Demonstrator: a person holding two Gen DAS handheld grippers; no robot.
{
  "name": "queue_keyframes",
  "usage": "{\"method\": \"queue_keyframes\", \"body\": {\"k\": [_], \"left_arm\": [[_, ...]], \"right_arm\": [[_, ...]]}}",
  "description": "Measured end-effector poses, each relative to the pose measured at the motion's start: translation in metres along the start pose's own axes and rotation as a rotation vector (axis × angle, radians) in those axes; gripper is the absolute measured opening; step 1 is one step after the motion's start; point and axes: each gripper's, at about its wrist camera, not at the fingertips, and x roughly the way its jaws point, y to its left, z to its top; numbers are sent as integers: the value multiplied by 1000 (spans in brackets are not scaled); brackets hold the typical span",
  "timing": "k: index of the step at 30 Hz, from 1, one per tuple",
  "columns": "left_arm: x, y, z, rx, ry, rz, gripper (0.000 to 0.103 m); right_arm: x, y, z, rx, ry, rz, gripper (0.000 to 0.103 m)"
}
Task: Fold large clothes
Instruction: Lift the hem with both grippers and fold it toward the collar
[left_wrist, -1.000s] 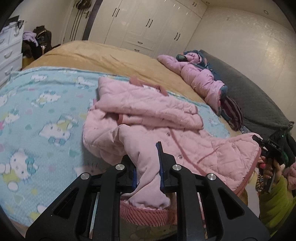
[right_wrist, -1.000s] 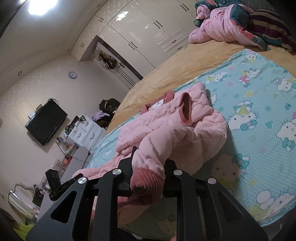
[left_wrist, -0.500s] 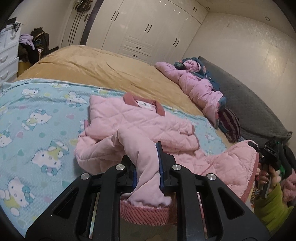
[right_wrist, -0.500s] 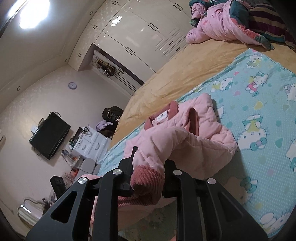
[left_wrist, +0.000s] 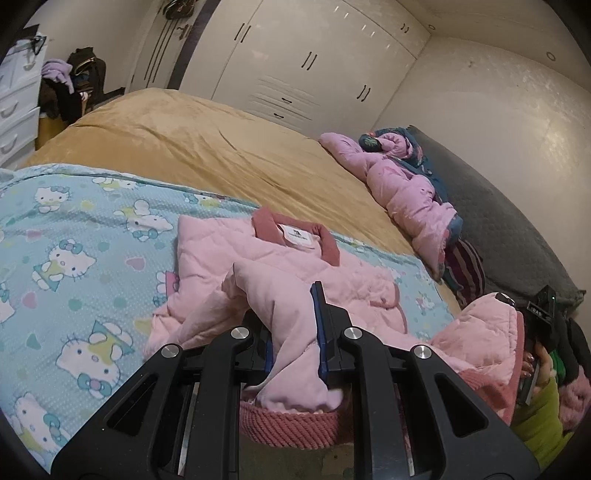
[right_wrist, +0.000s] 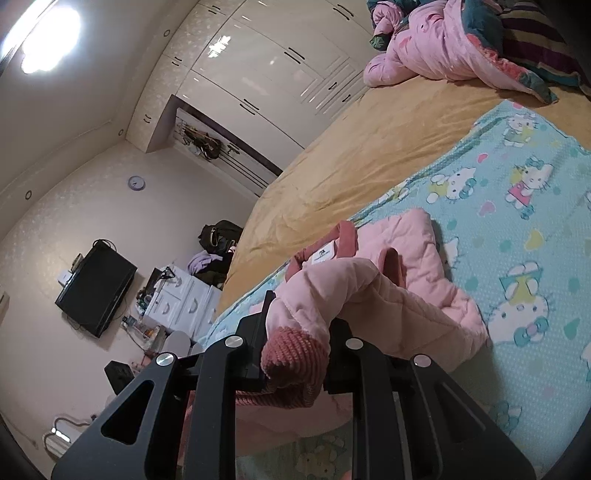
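A pink quilted jacket (left_wrist: 221, 254) with a rose collar (left_wrist: 295, 232) lies on the blue cat-print blanket (left_wrist: 74, 236); its body bunches toward me. My left gripper (left_wrist: 291, 314) is shut on one sleeve, and the ribbed rose cuff (left_wrist: 288, 424) hangs below the fingers. In the right wrist view the same jacket (right_wrist: 413, 258) trails from my right gripper (right_wrist: 301, 317), which is shut on the other sleeve just above its cuff (right_wrist: 295, 354). In the left wrist view the right gripper (left_wrist: 539, 317) shows at the far right, held by a hand in a green sleeve (left_wrist: 535, 428).
A tan bedspread (left_wrist: 207, 140) covers the far half of the bed. A heap of pink padded clothes (left_wrist: 406, 184) lies by a grey headboard (left_wrist: 517, 236). White wardrobes (left_wrist: 295, 74) stand behind. White drawers (right_wrist: 184, 299) and a wall TV (right_wrist: 96, 288) stand past the bed's edge.
Both grippers have drawn back and risen with the sleeves in them. The jacket now lies farther off, its sleeves are pulled toward me, and the collar with its label has come into view.
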Motion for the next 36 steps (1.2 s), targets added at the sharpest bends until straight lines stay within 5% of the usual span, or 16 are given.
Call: {"method": "queue_keyframes", "body": {"k": [23, 29, 33, 34, 36], "left_arm": [[106, 63, 53, -84, 80, 143, 9], [124, 73, 54, -89, 106, 157, 9], [131, 79, 53, -99, 116, 157, 9], [133, 80, 53, -102, 119, 157, 9], [136, 82, 52, -104, 123, 158, 9]], "right_arm": [[116, -61, 75, 89, 86, -153, 22], [134, -76, 79, 141, 113, -133, 27], [138, -83, 81, 193, 122, -84, 47], [137, -83, 81, 200, 120, -69, 71], [133, -77, 82, 179, 102, -67, 90]]}}
